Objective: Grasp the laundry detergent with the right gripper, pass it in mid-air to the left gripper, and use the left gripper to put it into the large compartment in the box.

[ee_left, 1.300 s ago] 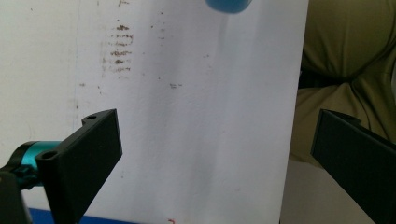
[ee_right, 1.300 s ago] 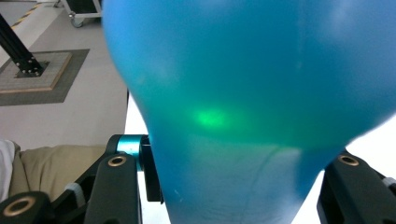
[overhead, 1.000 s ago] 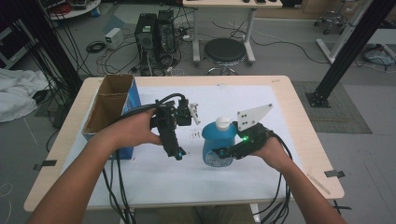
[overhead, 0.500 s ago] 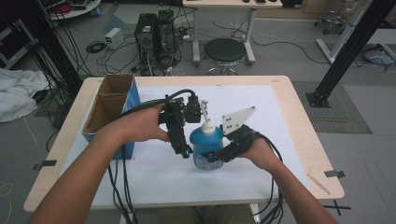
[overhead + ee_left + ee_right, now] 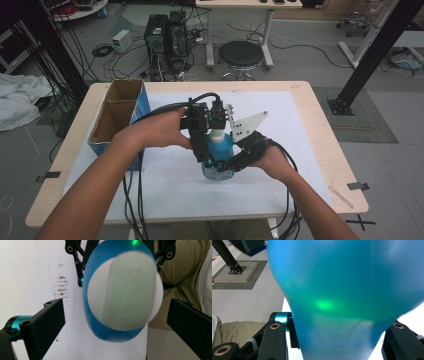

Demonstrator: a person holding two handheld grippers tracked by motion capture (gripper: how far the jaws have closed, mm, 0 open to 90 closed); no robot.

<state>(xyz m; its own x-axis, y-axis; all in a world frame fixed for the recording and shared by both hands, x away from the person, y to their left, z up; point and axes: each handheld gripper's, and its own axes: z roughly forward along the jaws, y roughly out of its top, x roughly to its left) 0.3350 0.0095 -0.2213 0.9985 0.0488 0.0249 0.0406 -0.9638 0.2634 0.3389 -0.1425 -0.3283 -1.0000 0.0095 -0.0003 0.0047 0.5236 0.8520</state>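
The right tool [image 5: 226, 164] is clamped on the lower body of a blue pump bottle [image 5: 220, 150]; in the right gripper view the blue wall [image 5: 347, 290] sits tight between the two black jaws, close against the camera, with a green light spot on it. The bottle is held above the white sheet covering the tabletop [image 5: 320, 125]; whether its base touches the sheet cannot be told.

The left tool [image 5: 212, 117] stands over the top of the bottle, just at the white pump head. In the left gripper view the bottle [image 5: 120, 290] is seen end-on from above, between the jaws and ahead of them, white top facing the camera. Both jaws stand wide apart of it, with a clear gap on each side: the left tool is open and grips nothing.

Beyond the bottle in that view, the black linkage of the right tool [image 5: 80, 255] flanks the blue body on both sides.

To the far side of the left hand [image 5: 160, 132], a brown cardboard box [image 5: 117, 112] with blue sides rests near the tabletop edge, well apart from both tools.
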